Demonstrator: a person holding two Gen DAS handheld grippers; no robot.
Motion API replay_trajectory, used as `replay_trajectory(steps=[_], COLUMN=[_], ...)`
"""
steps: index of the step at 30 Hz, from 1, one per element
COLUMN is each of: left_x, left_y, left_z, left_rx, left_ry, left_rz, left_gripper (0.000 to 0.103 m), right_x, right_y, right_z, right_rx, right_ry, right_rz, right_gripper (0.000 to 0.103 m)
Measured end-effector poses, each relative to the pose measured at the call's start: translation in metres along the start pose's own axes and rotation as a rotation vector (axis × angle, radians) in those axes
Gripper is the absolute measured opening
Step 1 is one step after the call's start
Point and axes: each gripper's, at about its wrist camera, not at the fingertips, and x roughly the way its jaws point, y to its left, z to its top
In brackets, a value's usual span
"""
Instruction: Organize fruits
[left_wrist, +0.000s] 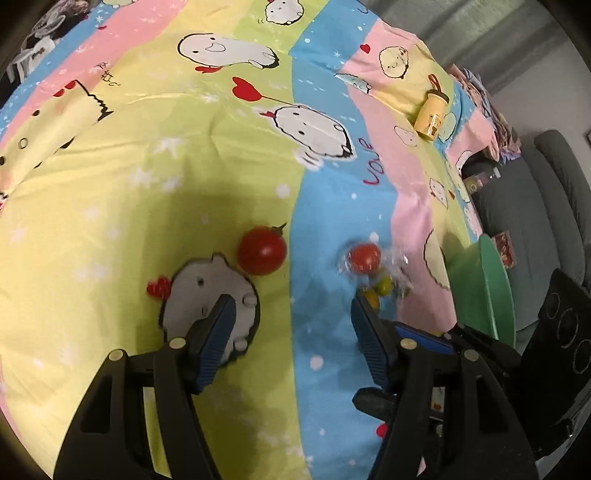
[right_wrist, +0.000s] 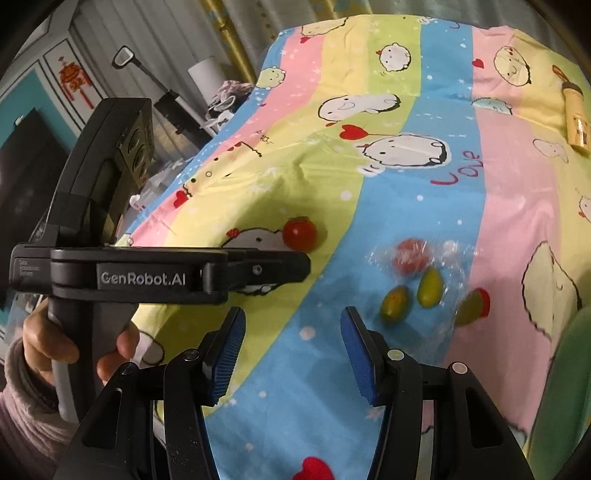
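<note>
Bed sheet (right_wrist: 388, 206): the striped cartoon sheet carries everything you work on; all the fruit lies loose on it, so you have sorted nothing yet, as far as these views show.
Green bowl (left_wrist: 495, 288): it sits at the right edge of the sheet, near the bagged fruit; you see only its rim and outer wall, and whether it holds any fruit cannot be told. It is probably your collecting vessel.
Clear bag (right_wrist: 447, 258): a crumpled plastic wrap lies on the blue stripe, with a red fruit under it and small green-yellow fruits (right_wrist: 430, 282) just beside it; these remain to be moved.
Red tomato (left_wrist: 262, 251): it rests alone on the yellow-green stripe, well apart from the bowl, ahead of your left claw (left_wrist: 291, 325).
Left claw: its jaws stand apart, gripping nothing.
Right claw (right_wrist: 293, 350): its jaws stand apart and empty, short of the green-yellow fruits.
Yellow bottle (left_wrist: 430, 118): it lies far back on the sheet, not part of your sorting.
</note>
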Motion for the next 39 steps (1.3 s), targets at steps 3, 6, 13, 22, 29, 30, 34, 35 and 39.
replay_trajectory(steps=[3,6,13,22,29,30,34,35,39], left_x=[0.001,0.009,0.019,0.026,0.027,0.028,0.030,0.030,0.030], left_y=[0.003,0.004,0.006,0.011,0.011,0.011,0.012,0.013,0.014], left_z=[0.011,0.018,0.033,0.046,0.047,0.047,0.047,0.047,0.048], left_rx=[-0.001,0.012,0.019,0.010,0.060,0.065,0.088,0.090,0.087], left_ry=[-0.011,0.013,0.020,0.027,0.033,0.033,0.028,0.028,0.029], left_rz=[0.020,0.035,0.042,0.048,0.071,0.076,0.101,0.103,0.096], left_gripper=[0.065,0.065,0.065,0.063,0.044,0.042,0.037,0.037,0.036], right_x=[0.008,0.016,0.043,0.073,0.088,0.090,0.092,0.094,0.094], right_y=[-0.002,-0.002,0.000,0.000,0.001,0.002,0.004,0.005,0.004], right_z=[0.009,0.016,0.039,0.060,0.066,0.067,0.069,0.069,0.069], right_rx=[0.008,0.002,-0.031,-0.030,-0.023,-0.024,-0.037,-0.044,-0.055], right_ry=[0.012,0.023,0.045,0.066,0.067,0.070,0.073,0.076,0.069], right_rz=[-0.003,0.001,-0.061,-0.065,-0.071,-0.078,-0.072,-0.070,-0.073], right_gripper=[0.055,0.055,0.055,0.055,0.055,0.055,0.049,0.046,0.045])
